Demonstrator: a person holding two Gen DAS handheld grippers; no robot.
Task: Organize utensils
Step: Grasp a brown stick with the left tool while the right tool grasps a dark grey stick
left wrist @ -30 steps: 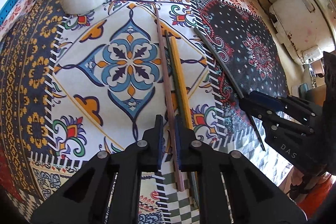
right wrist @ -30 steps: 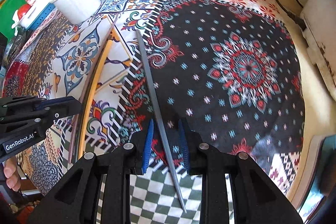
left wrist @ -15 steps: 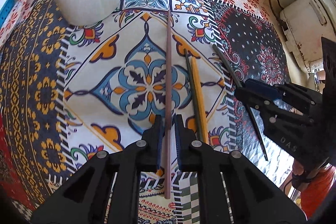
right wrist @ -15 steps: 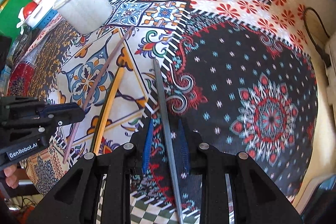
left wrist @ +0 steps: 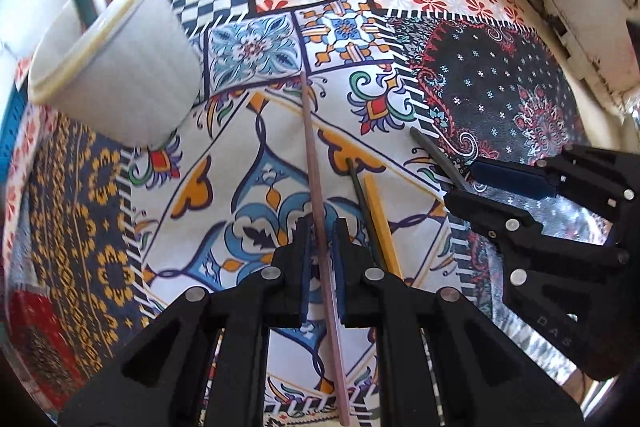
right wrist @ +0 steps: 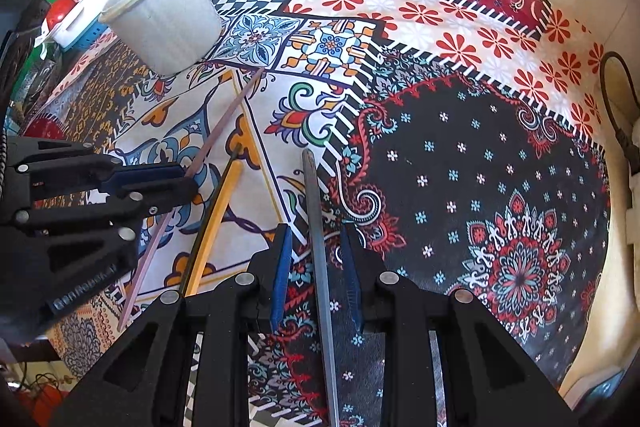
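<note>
My left gripper is shut on a pink chopstick and holds it off the patterned cloth, tip pointing toward the white cup at the far left. My right gripper straddles a grey chopstick that runs between its jaws; the jaws stand apart from it. A dark green chopstick and a yellow chopstick lie side by side on the cloth between the grippers. The cup also shows in the right wrist view, holding several sticks.
A patchwork tablecloth covers the table. A white appliance with a black cable stands at the right edge. Boxes and a blue basket sit behind the cup at the left.
My left gripper has lifted the pink chopstick and carried it forward toward the cup. My right gripper has moved forward along the grey chopstick, which stays between its jaws.
</note>
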